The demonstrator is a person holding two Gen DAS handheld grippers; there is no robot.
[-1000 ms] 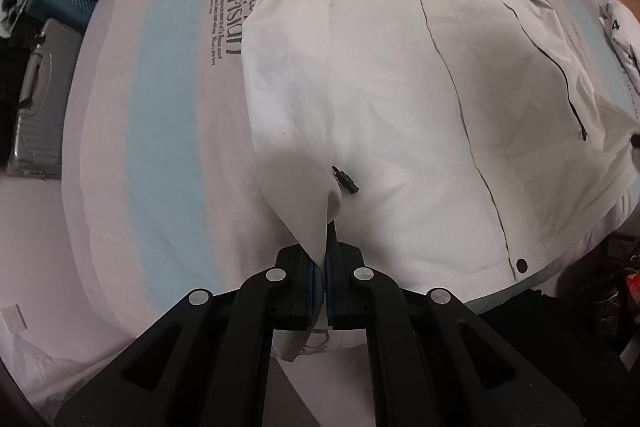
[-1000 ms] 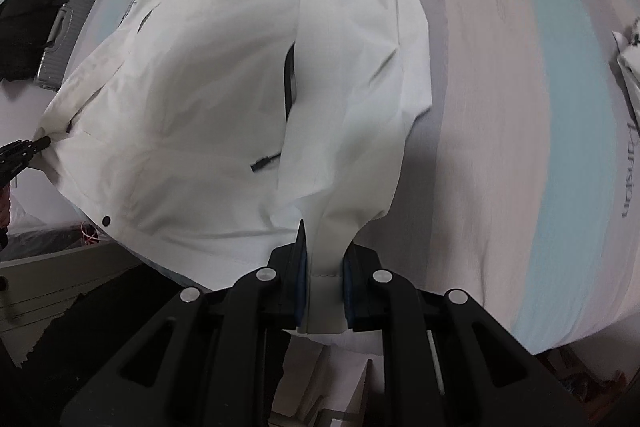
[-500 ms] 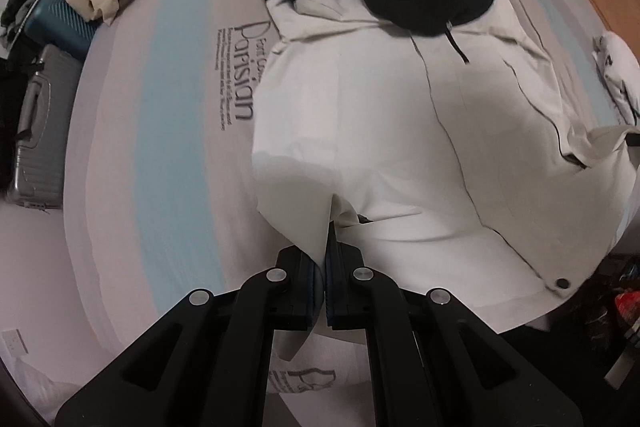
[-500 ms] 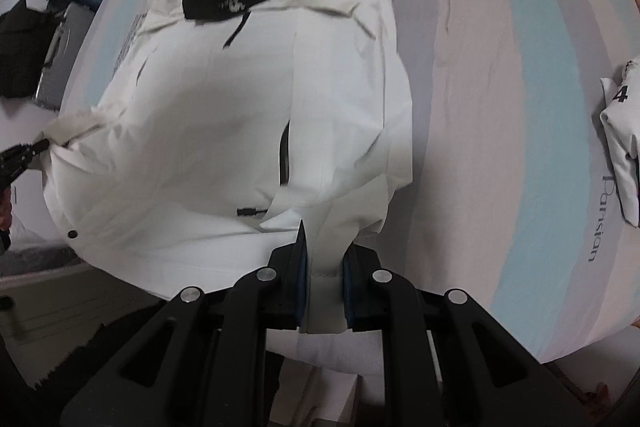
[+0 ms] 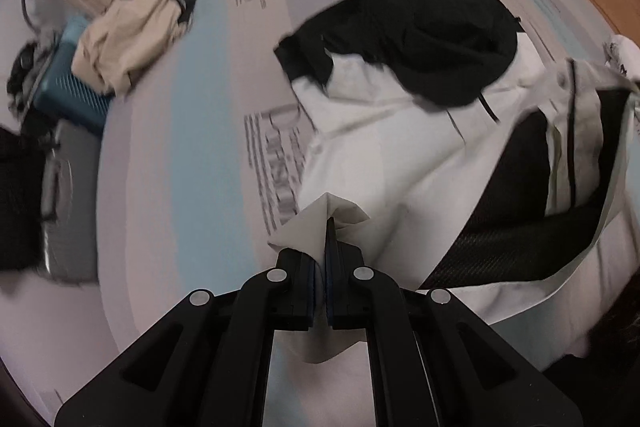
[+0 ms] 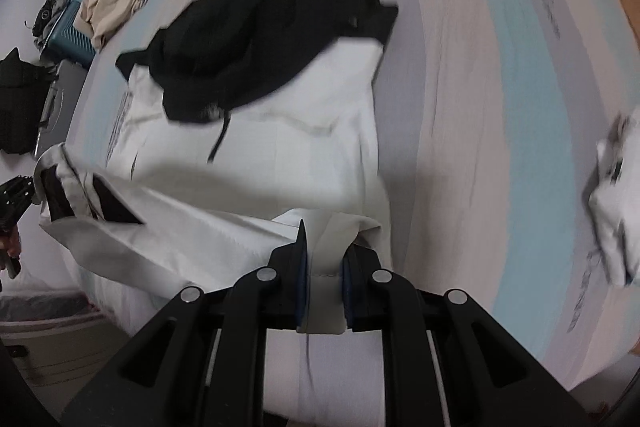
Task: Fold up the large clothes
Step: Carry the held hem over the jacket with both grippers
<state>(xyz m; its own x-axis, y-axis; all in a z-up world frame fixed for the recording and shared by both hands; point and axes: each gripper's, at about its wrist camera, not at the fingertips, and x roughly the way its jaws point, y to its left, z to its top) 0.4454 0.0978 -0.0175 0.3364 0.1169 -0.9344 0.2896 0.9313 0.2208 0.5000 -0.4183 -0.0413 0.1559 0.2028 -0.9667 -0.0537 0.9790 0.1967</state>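
Luggage: a blue suitcase (image 5: 70, 99) and a grey suitcase (image 5: 66, 211) stand beside the bed at far left, touching its edge.
Beige garment: a crumpled beige garment (image 5: 128, 35) with a black part lies at the bed's left edge, partly over the blue suitcase.
Bed: a bedsheet (image 5: 192, 115) with pale blue, grey and pink stripes and printed lettering covers it.
Left gripper: the left gripper (image 5: 323, 267) has its jaws closed on a bunched corner of the jacket's hem, with white cloth pinched between the blue pads.
Jacket: the white jacket (image 6: 288, 143) lies spread on the bed, its black hood (image 6: 256, 43) towards the far end; the lower hem is lifted off the sheet, and the black mesh lining (image 5: 516, 219) shows where the front is turned over.
Right gripper: the right gripper (image 6: 325, 267) has its jaws clamped on a stitched strip of the jacket's hem, held just above the bed.
Folded white garment: a folded white garment (image 6: 618, 203) lies on the sheet at far right, well apart from the jacket.
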